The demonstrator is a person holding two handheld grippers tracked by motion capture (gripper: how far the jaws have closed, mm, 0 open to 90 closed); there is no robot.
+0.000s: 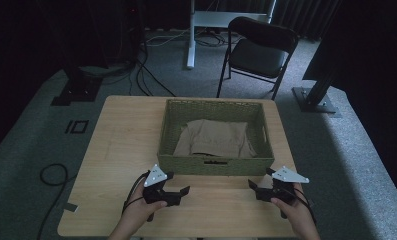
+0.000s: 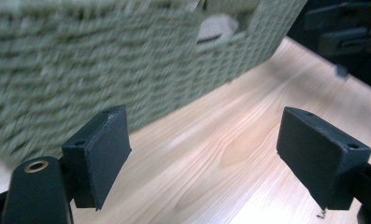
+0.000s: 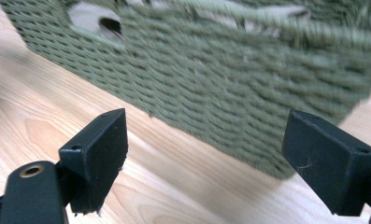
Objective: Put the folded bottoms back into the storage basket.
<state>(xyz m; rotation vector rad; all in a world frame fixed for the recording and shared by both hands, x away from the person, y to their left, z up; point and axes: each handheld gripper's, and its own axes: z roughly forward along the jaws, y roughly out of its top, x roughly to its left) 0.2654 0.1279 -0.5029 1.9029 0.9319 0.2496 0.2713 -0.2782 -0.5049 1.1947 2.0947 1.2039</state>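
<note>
I see the woven green basket (image 1: 213,165) standing mid-worktop (image 1: 116,150) with a tan cloth (image 1: 213,137) folded inside it. My left tool (image 1: 178,192) hangs just before the basket's near left corner, jaws spread wide with nothing between them. My right tool (image 1: 256,187) sits by the near right corner, equally spread and holding nothing.

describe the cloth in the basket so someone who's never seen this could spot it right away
On the light wooden table stands a rectangular green woven basket. Inside it lies a crumpled beige cloth, the only soft, pale thing there, set apart from the two black grippers in front of the basket.
</note>
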